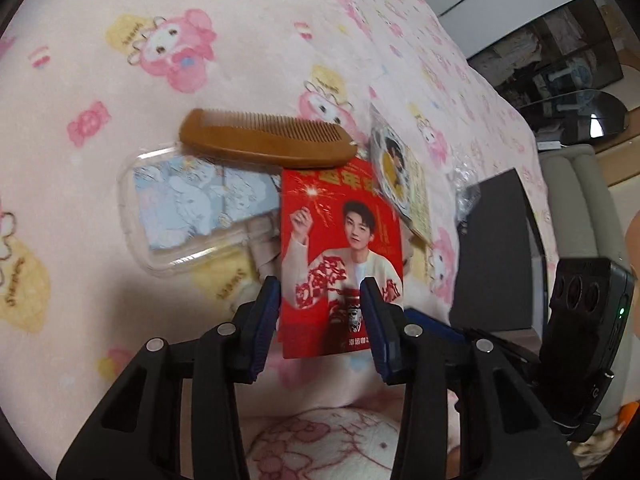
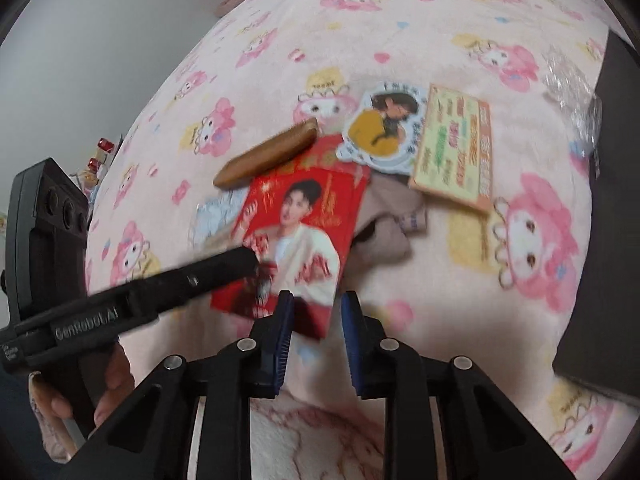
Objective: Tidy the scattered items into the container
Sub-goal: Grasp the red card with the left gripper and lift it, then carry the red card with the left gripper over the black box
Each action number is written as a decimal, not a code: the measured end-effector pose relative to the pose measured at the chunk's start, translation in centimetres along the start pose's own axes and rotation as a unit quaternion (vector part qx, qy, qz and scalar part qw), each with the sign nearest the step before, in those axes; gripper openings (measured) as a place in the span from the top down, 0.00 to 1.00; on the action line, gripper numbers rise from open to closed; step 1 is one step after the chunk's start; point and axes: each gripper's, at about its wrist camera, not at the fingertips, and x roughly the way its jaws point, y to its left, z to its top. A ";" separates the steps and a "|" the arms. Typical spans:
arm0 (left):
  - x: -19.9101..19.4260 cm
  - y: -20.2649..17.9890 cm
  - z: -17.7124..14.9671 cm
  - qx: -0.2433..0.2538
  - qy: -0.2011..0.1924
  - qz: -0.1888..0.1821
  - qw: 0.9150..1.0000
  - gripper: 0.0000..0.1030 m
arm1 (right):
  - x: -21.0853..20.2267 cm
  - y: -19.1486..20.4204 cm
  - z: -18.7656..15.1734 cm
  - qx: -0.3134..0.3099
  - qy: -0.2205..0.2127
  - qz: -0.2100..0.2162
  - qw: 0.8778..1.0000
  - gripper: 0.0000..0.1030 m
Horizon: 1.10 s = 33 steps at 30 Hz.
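A red card (image 1: 340, 240) printed with a person lies on the pink blanket, over a beige cloth (image 2: 384, 224). My left gripper (image 1: 322, 292) stands partly open over its near end, one pad at the card's left edge and the other fingertip over its face. My right gripper (image 2: 316, 300) is also partly open, with the red card's (image 2: 296, 240) near corner in the gap and no pad visibly pressing it. A brown wooden comb (image 1: 264, 140) lies behind the card. A black box (image 1: 496, 248) sits at the right.
A clear plastic case (image 1: 188, 208) holding a blue cartoon card lies left of the red card. A round sticker (image 2: 380, 128), a yellowish printed card (image 2: 454, 152) and clear bubble wrap (image 2: 568, 80) lie further back. A hand (image 2: 108, 392) holds the left gripper's handle.
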 end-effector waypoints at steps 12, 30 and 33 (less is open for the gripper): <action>0.5 -0.8 1.1 -0.005 0.000 -0.013 1.000 0.64 | 0.5 -0.5 2.9 0.005 -0.022 0.041 0.999 0.78; -1.0 -19.1 -11.5 0.166 0.005 -0.109 0.980 0.66 | -18.4 -7.8 -11.8 0.017 -0.164 -0.052 0.985 0.80; 1.5 -22.5 -13.1 0.191 0.023 -0.118 0.974 0.66 | -20.0 -11.7 -13.4 0.058 -0.174 -0.066 0.981 0.80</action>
